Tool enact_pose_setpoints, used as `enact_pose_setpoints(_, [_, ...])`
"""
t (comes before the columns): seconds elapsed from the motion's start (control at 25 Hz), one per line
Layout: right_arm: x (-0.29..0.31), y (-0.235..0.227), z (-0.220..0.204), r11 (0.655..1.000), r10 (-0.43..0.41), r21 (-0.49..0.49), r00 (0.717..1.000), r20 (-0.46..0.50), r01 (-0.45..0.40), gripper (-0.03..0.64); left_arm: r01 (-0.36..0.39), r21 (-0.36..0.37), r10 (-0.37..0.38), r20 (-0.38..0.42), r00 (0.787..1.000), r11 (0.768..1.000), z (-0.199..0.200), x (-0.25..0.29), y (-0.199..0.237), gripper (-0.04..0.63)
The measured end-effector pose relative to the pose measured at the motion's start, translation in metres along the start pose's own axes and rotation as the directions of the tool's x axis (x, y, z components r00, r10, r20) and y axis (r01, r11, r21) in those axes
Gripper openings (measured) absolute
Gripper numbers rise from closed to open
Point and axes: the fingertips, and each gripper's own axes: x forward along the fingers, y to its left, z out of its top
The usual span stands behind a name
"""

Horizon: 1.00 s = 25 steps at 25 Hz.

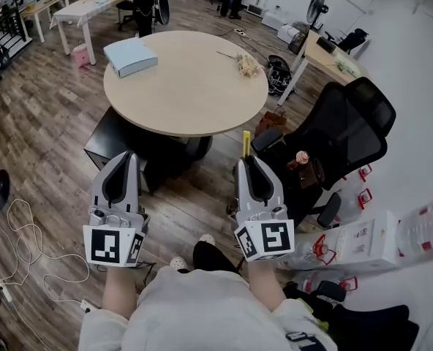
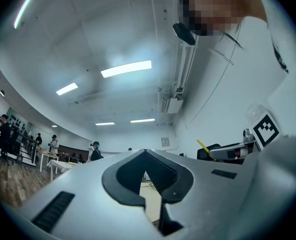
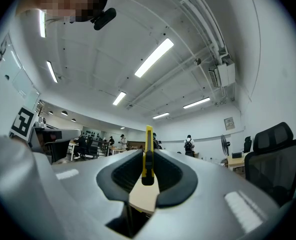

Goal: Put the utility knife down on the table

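**Knife riding in the right gripper, table lying straight ahead**

Ok so I'm looking at the feeds and the utility knife (image 1: 246,143) is sitting in the right gripper (image 1: 247,159). Its jaws are clamping down on the yellow handle with no gap either side. In the right gripper view the knife (image 3: 148,136) is standing up on edge between the pads and poking out past the tips. Its long axis is running the same way the jaws are pointing.

The left gripper (image 1: 125,154) is carrying nothing. In the left gripper view its jaws (image 2: 145,153) are meeting at the tips with nothing caught between them.

The bit that matters: the round table (image 1: 187,86) is lying forward of both grippers, and neither one is over the top yet. Both are hanging near its closest edge, over the wood floor. The knife's free end is aiming right at that edge, so I'm guessing the next move is a plain reach forward with the right one, no swinging sideways.

There's a light blue box (image 1: 130,56) on the far left of the tabletop and a little sprig of dried flowers (image 1: 246,63) on the far right. The near half is looking bare, so that's where I'm thinking of laying the knife flat. A black office chair (image 1: 348,123) is sitting off to the right of the knife, and I'm planning to keep clear of it.
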Motion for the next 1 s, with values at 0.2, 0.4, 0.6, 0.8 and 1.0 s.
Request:
enact_pose_setpoints(0.2, [0.023,0.000,-0.004,1.000,0.016,0.001,1.000,0.002,-0.016,0.074,-0.028,-0.009,0.028,0.000,1.000,1.000,-0.007,0.009,0.017,0.008])
enact_pose_setpoints(0.4, [0.060,-0.005,-0.010,0.999,0.041,0.014,0.999,0.017,-0.042,0.074,-0.072,0.010,0.072,0.002,0.997,0.997,-0.012,0.027,0.039,0.008])
enact_pose_setpoints(0.6, [0.103,-0.015,-0.018,0.997,0.068,0.028,0.997,0.026,-0.069,0.074,-0.100,0.030,0.100,0.000,0.995,0.995,-0.019,0.059,0.058,0.008])
enact_pose_setpoints(0.8, [0.152,-0.034,-0.023,0.995,0.097,0.031,0.995,0.034,-0.098,0.074,-0.114,0.042,0.114,0.011,0.993,0.993,-0.024,0.106,0.068,0.008])
enact_pose_setpoints(1.0, [0.194,-0.061,-0.027,0.992,0.119,0.035,0.992,0.051,-0.120,0.074,-0.130,0.056,0.129,0.021,0.991,0.990,-0.029,0.150,0.073,0.008])
